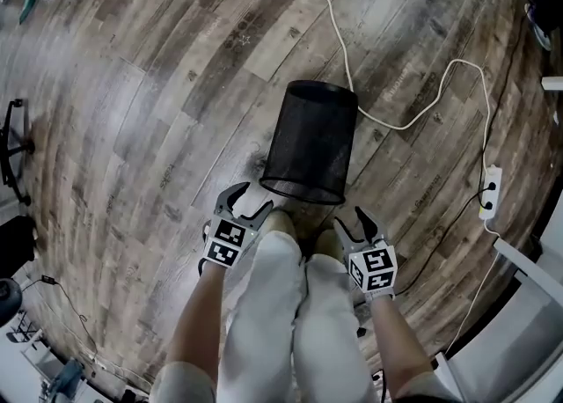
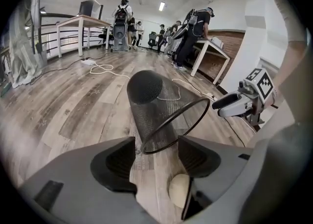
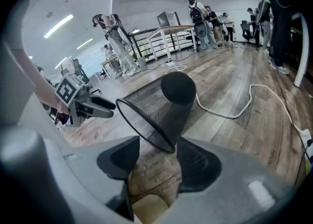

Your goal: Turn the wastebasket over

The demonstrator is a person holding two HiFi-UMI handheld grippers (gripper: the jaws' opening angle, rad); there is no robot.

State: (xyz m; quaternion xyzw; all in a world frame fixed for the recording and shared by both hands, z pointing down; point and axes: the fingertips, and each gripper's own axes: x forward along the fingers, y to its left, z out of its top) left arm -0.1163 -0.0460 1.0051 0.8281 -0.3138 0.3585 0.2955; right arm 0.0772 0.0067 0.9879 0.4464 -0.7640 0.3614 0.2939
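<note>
A black mesh wastebasket [image 1: 310,142] lies on its side on the wood floor, its open rim toward my feet and its closed base pointing away. My left gripper [image 1: 245,204] hangs just left of the rim, jaws open and empty. My right gripper [image 1: 355,223] hangs just right of the rim, also open and empty. In the left gripper view the wastebasket [image 2: 161,108] sits right beyond the open left gripper [image 2: 156,155], with the right gripper [image 2: 239,103] off to the side. In the right gripper view the rim of the wastebasket [image 3: 156,110] lies just ahead of the open right gripper [image 3: 157,158].
A white cable [image 1: 352,67] snakes across the floor behind the basket to a power strip [image 1: 489,190]. The person's shoes [image 1: 281,221] stand just short of the rim. White furniture [image 1: 528,304] is at the right; tables and people stand far back.
</note>
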